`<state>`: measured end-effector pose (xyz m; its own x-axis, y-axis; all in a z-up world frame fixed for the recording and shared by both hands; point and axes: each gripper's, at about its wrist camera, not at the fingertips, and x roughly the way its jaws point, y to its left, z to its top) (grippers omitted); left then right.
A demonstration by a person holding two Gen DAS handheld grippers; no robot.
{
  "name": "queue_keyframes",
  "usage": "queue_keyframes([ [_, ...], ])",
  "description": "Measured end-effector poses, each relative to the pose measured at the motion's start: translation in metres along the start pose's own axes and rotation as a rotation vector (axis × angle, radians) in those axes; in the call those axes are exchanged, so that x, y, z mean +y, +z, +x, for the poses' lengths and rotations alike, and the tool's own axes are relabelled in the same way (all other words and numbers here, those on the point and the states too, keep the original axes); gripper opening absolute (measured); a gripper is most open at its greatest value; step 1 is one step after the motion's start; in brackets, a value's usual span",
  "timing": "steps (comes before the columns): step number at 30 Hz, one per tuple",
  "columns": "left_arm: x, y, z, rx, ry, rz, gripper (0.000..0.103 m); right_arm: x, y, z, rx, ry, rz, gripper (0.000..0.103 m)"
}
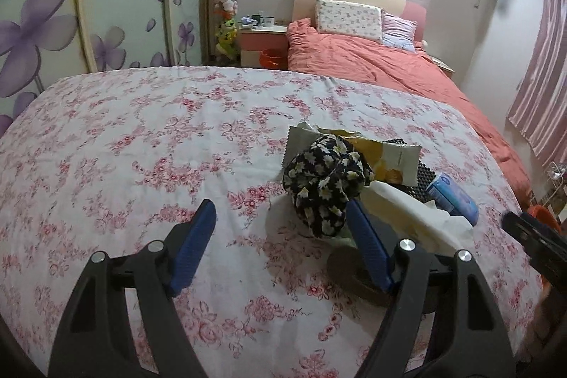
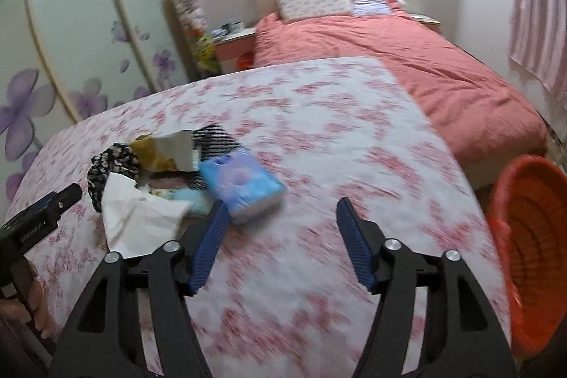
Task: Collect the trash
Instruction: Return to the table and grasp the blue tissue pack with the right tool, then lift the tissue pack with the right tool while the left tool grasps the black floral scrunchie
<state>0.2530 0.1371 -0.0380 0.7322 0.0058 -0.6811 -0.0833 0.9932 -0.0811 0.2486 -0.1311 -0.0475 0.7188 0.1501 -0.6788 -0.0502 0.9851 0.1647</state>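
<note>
Nearest you, your left tool [image 1: 281, 215] stands wide apart over the flowered table [image 1: 141, 137], grasping nothing; its right finger [image 1: 365, 236] sits just beside the dark floral cloth [image 1: 326, 183]. Your right tool [image 2: 281, 213] is also spread and empty, its left finger [image 2: 209, 243] near the blue pack [image 2: 244, 183] and the white tissue [image 2: 138, 215]. The trash lies in one heap on the table: the cloth, a torn snack bag [image 1: 386, 154], tissue and pack, touching or overlapping. An orange basket [image 2: 528, 236] stands by the table's right edge. Beyond is a bed [image 1: 372, 66] with pillows.
</note>
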Motion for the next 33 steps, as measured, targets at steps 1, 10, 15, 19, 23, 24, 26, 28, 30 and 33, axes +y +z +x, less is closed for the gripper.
queue_keyframes([
  [1,0.0,0.0,0.003,0.004,-0.008,0.007,0.073,0.003,0.002,0.004,0.004,0.005,-0.009,0.068],
  [10,-0.001,0.001,0.017,0.029,-0.044,0.011,0.068,0.02,0.012,0.054,0.098,0.003,-0.067,0.072],
  [15,-0.003,0.0,0.019,0.034,-0.06,0.011,0.067,0.014,0.009,0.055,0.109,-0.014,-0.054,0.064],
  [19,-0.007,-0.001,0.018,0.034,-0.073,0.018,0.067,-0.001,0.006,0.047,0.094,-0.081,-0.022,0.063],
  [23,-0.014,-0.002,0.019,0.037,-0.086,0.023,0.066,-0.025,0.003,0.034,0.07,-0.199,0.03,0.063],
  [24,-0.016,-0.002,0.02,0.038,-0.087,0.025,0.065,-0.03,0.001,0.032,0.07,-0.215,0.038,0.063],
  [26,-0.022,-0.001,0.023,0.042,-0.085,0.027,0.064,-0.037,-0.003,0.032,0.083,-0.215,0.053,0.063],
  [28,-0.026,-0.001,0.028,0.05,-0.072,0.029,0.062,-0.04,-0.006,0.033,0.091,-0.214,0.061,0.064],
  [30,-0.028,0.001,0.035,0.064,-0.056,0.026,0.06,-0.038,-0.007,0.033,0.087,-0.215,0.052,0.064],
  [33,-0.027,0.002,0.043,0.076,-0.04,0.02,0.058,-0.036,-0.007,0.033,0.089,-0.199,0.039,0.065],
])
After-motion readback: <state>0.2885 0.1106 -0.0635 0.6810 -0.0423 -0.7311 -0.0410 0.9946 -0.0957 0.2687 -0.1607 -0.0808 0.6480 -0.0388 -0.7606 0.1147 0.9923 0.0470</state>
